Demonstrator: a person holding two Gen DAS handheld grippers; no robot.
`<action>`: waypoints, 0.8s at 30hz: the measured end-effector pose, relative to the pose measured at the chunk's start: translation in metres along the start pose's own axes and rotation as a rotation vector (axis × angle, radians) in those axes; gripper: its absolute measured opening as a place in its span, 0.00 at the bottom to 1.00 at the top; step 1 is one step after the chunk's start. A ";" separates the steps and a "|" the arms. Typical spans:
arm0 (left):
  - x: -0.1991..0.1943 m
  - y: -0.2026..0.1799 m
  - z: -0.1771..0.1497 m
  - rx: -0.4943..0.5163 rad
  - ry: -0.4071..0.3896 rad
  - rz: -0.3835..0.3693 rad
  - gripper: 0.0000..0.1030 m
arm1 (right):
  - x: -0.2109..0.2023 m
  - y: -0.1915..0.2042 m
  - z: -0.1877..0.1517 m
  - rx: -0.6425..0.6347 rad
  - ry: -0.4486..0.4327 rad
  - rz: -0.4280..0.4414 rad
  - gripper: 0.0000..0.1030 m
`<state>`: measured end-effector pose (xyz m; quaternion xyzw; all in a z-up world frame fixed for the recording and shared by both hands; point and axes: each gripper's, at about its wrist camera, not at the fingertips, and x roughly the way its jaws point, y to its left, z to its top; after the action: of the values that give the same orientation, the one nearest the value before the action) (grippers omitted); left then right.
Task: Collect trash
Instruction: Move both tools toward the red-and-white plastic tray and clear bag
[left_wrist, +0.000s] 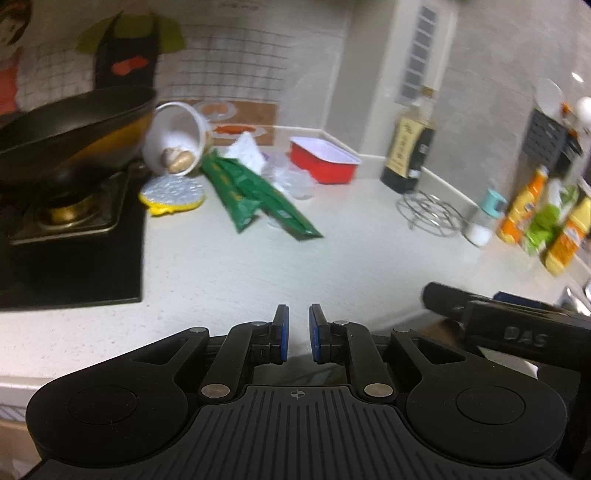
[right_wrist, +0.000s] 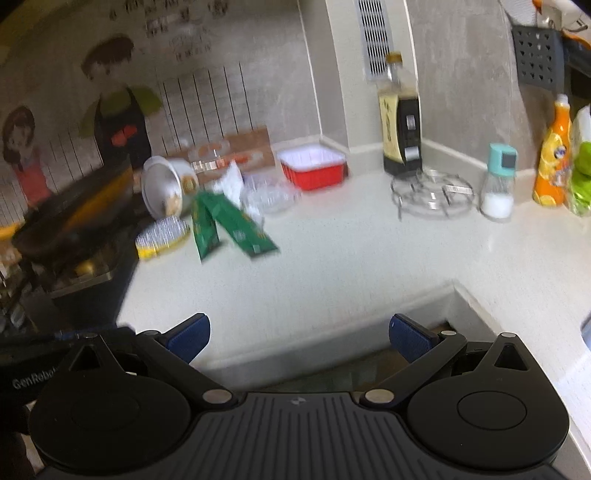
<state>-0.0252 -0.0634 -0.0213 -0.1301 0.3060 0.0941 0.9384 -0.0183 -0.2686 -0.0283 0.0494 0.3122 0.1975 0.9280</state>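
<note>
A pale speckled kitchen countertop (left_wrist: 280, 258) runs into a corner under a tiled wall with cartoon cook stickers, and nearly all the rubbish lies at its far side, well ahead of both sets of jaws. Straight ahead and a little left of the left gripper (left_wrist: 297, 332) lie two green packets (left_wrist: 255, 192), crossed over each other; behind them sit a crumpled white wrapper (left_wrist: 245, 149) and some clear plastic film (left_wrist: 291, 177), with a red tray (left_wrist: 325, 158) further right and a tipped white bowl (left_wrist: 177, 136) further left beside the wok (left_wrist: 74, 129) on the stove. The step in hand looks like the first reach for a piece of trash, and the green packets seem the sensible start: they are nearest, flat and separate from the rest. To do it well, I would bring the jaws in low along the counter and take one packet by its free near end, not where the two overlap (flat foil tends to slide unless an edge is caught), steering clear of the bowl and the yellow-rimmed scouring pad (left_wrist: 171, 194) to the left. The left gripper's blue pads (left_wrist: 282, 332) stand nearly together with only a narrow gap, nothing between them and nothing touched, so it must widen before any pickup. The right gripper (right_wrist: 299, 338) has its jaws spread wide, empty, above the counter's near edge, with the packets ahead and to its left.
</note>
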 end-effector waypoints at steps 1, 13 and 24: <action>0.003 0.008 0.002 -0.031 -0.002 -0.009 0.14 | 0.002 -0.001 0.002 0.005 -0.017 0.017 1.00; 0.049 0.095 0.042 -0.192 0.037 -0.142 0.14 | 0.089 0.048 0.047 -0.143 0.084 -0.021 1.00; 0.063 0.162 0.051 -0.245 0.057 -0.145 0.14 | 0.195 0.124 0.106 -0.221 0.118 0.132 1.00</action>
<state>0.0111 0.1113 -0.0492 -0.2679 0.3084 0.0589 0.9109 0.1453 -0.0738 -0.0262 -0.0443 0.3385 0.2937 0.8928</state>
